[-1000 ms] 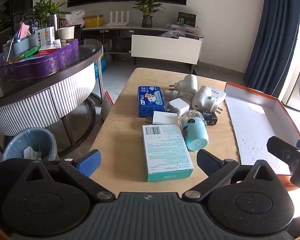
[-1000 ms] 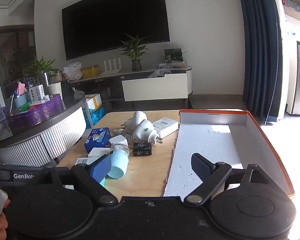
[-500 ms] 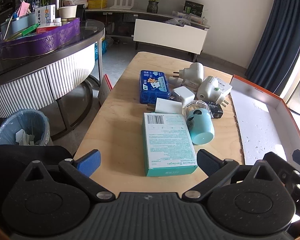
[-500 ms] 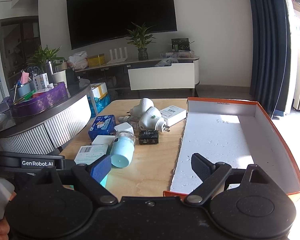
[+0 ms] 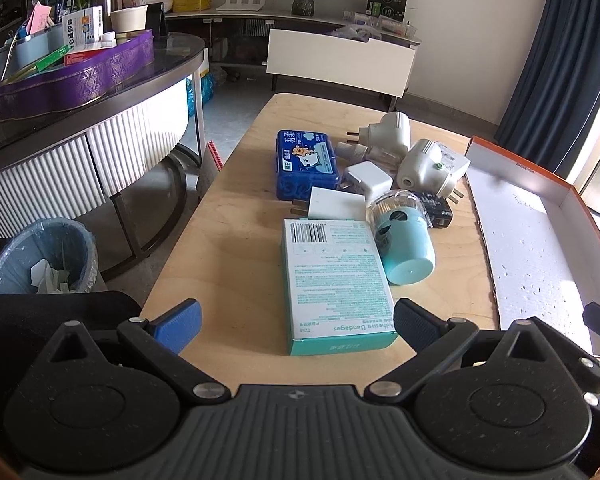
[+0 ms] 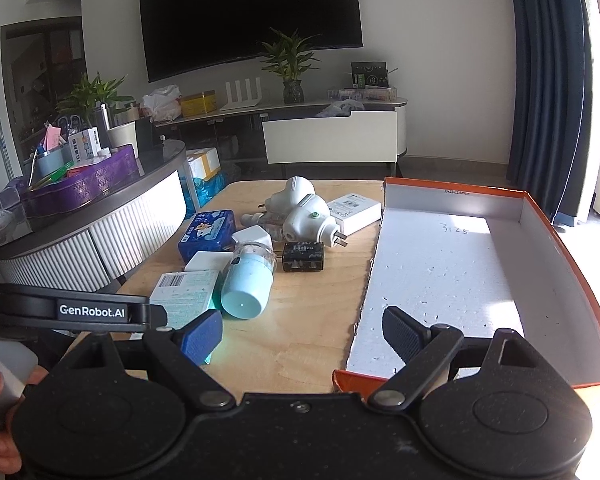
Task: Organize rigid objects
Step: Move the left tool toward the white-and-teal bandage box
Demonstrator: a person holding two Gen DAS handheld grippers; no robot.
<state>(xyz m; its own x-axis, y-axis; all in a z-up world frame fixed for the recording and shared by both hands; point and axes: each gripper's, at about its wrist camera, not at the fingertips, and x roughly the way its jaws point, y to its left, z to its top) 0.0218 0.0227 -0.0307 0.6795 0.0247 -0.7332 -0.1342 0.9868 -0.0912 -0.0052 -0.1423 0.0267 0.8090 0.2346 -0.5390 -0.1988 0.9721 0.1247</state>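
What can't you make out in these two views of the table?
- Left view: black block, half hidden behind the teal cup; label unreadable.
- Right view: bandage box, near end covered by the left gripper.
- Both views: tray, near end cut off by gripper bodies.
- Right view: writing in tray, too faint.

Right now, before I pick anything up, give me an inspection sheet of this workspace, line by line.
Surface: wooden table, bare on its left half.
Job's things: teal bandage box lying flat nearest the left gripper; light blue canister on its side against it; blue tin, white chargers, plug-in adapters and a small black block clustered behind.
Container: orange-rimmed tray, white lining, nothing in it.
Clutter: nothing seen on the table beyond these.
Grippers: left gripper open, straddling the bandage box's near end; right gripper open, empty.
Cables: nothing seen.
Surroundings: waste bin, dark round table, TV, plants.
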